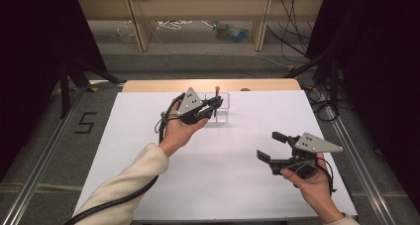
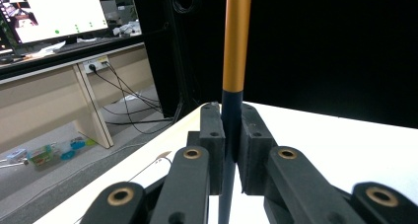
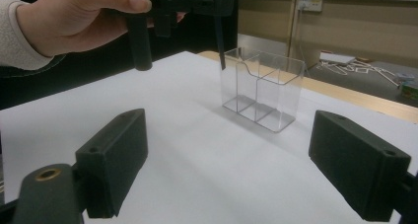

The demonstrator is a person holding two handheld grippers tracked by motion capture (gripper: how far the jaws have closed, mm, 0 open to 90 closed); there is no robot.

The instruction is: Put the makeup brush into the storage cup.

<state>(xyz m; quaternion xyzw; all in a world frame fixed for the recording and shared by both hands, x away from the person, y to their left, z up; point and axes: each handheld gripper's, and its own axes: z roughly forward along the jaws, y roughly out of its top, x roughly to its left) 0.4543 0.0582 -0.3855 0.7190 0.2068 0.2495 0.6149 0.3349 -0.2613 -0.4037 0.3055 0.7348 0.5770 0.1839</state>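
A pen with an orange upper barrel (image 2: pixel 235 41) and a dark lower part stands upright, and my left gripper (image 2: pixel 231 135) is shut on that dark part. In the high view the left gripper (image 1: pixel 216 104) holds the pen (image 1: pixel 217 90) at the left side of a clear divided container (image 1: pixel 224 117) at the table's back middle. The right gripper view shows the pen's dark tip (image 3: pixel 220 49) hanging by the near left corner of the container (image 3: pixel 261 88); whether it is inside I cannot tell. My right gripper (image 1: pixel 270 145) stands open at the front right, with nothing between its jaws (image 3: pixel 236 165).
White sheet (image 1: pixel 148 175) covers the table, with a wooden edge (image 1: pixel 148 85) at the back. Behind it are a low shelf, cables and small items on the floor (image 1: pixel 230 31). A monitor (image 2: pixel 54 12) stands off the table's side.
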